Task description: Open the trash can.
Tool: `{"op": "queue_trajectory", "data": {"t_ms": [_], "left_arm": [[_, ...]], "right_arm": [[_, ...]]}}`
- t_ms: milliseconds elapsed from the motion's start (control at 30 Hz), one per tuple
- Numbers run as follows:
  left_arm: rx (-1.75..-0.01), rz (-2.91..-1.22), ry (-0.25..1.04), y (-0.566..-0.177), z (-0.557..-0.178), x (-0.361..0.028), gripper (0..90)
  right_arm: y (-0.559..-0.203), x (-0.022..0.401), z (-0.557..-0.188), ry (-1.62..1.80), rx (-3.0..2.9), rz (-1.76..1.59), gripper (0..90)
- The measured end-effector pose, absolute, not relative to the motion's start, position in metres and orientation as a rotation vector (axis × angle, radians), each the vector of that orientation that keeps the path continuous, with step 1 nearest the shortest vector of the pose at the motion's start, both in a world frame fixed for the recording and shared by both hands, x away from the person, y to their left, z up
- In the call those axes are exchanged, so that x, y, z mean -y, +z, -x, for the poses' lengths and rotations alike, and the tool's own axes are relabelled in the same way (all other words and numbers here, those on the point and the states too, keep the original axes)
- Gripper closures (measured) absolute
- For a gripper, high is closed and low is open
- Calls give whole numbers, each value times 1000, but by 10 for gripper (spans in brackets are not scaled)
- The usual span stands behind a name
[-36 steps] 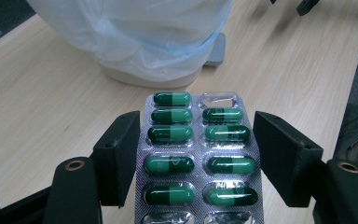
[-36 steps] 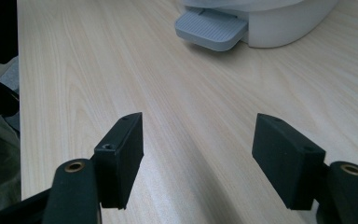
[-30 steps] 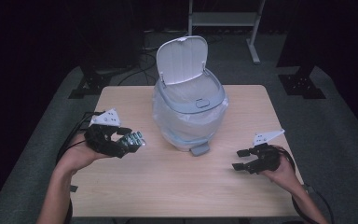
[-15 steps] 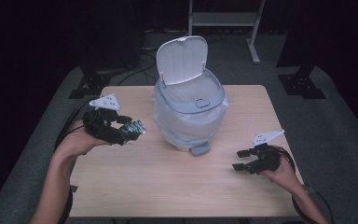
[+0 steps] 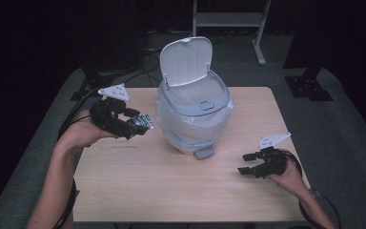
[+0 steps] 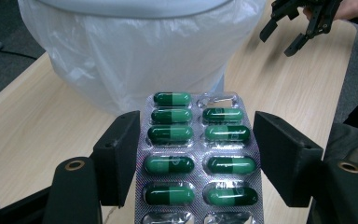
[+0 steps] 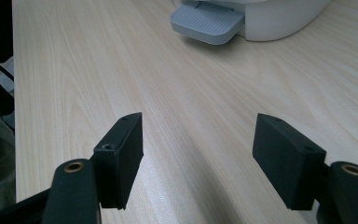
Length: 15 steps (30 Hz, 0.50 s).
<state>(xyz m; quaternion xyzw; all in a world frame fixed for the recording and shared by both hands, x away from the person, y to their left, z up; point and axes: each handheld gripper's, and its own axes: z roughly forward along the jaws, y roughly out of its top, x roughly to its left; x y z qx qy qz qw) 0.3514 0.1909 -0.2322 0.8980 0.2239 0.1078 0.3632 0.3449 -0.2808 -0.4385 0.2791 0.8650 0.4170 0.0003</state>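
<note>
A pill pack (image 6: 199, 154) is gripped between the fingers of the left gripper (image 5: 132, 122), raised at nine o'clock of the open bin (image 5: 194, 109). Carrying is judged underway; lifting over the rim is needed next. The right gripper (image 5: 249, 163) rests wide open, empty, on the bench (image 5: 171, 186).

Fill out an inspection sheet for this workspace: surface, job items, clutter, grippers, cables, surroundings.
Surface: light wooden table, bare around the bin.
Job items: blister pack of green capsules, one pocket at its far end emptied; pedal bin lined with a clear bag, lid up, pedal facing the person.
Clutter: nothing seen.
Grippers: left gripper holds the pack off the table beside the bin; right gripper open, empty, low over the table.
Cables: black cable trails from the left gripper off the table edge.
Surroundings: dark room, grey floor, metal frame behind.
</note>
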Motion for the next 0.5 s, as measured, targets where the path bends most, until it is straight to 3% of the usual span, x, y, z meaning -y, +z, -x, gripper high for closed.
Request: {"op": "queue_trajectory", "data": {"t_ms": [500], "left_arm": [[-544, -2319, 276, -213, -359, -179, 333]], "right_arm": [[-438, 278, -347, 1323, -2714, -883, 323]]}}
